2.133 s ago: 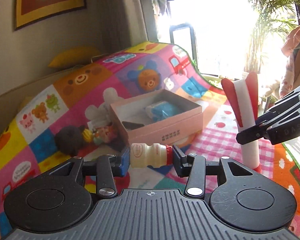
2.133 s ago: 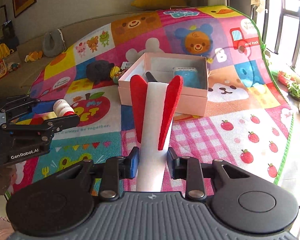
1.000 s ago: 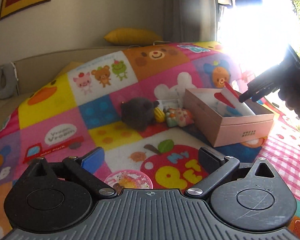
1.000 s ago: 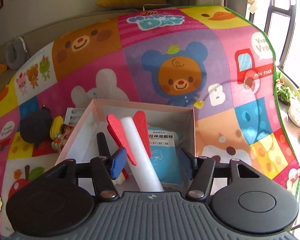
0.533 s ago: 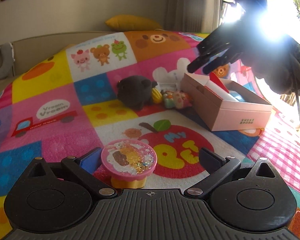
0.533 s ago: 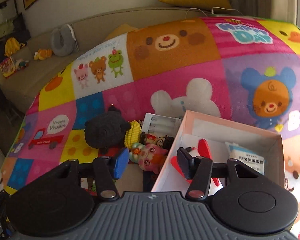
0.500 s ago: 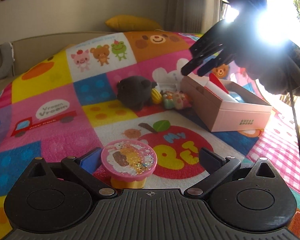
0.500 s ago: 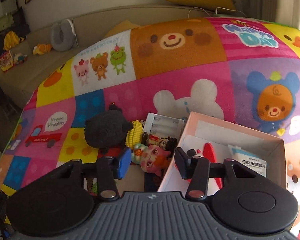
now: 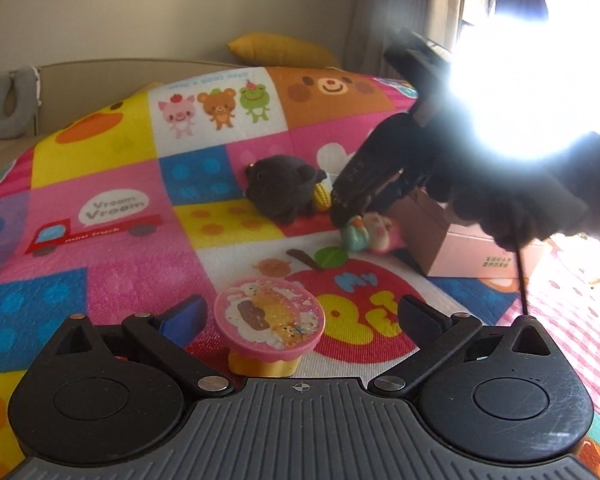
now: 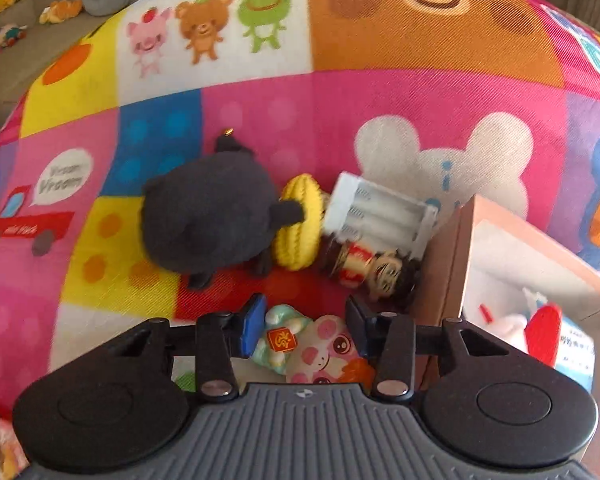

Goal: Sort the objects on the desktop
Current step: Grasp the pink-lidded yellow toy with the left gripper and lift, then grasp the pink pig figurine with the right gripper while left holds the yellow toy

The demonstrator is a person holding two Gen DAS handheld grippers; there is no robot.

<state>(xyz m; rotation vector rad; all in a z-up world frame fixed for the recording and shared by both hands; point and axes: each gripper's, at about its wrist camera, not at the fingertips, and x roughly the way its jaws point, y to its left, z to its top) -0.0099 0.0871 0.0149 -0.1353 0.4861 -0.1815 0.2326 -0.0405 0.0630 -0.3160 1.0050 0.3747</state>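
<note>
We see the glossy pig figurine (image 10: 320, 350) lying on its side between our right gripper (image 10: 306, 318)'s closing jaws, pads not yet touching, its lower half hidden behind the gripper body. Beyond the fingertips lie a fuzzy black plush (image 10: 208, 226) and knitted corn (image 10: 298, 226). Our left gripper (image 9: 300, 316) gapes around the round pink-lidded jar (image 9: 269, 322), unclenched.

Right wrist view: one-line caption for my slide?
Right gripper, jaws closing, straddles a pig figurine lying beside the pink box on the play mat.
</note>
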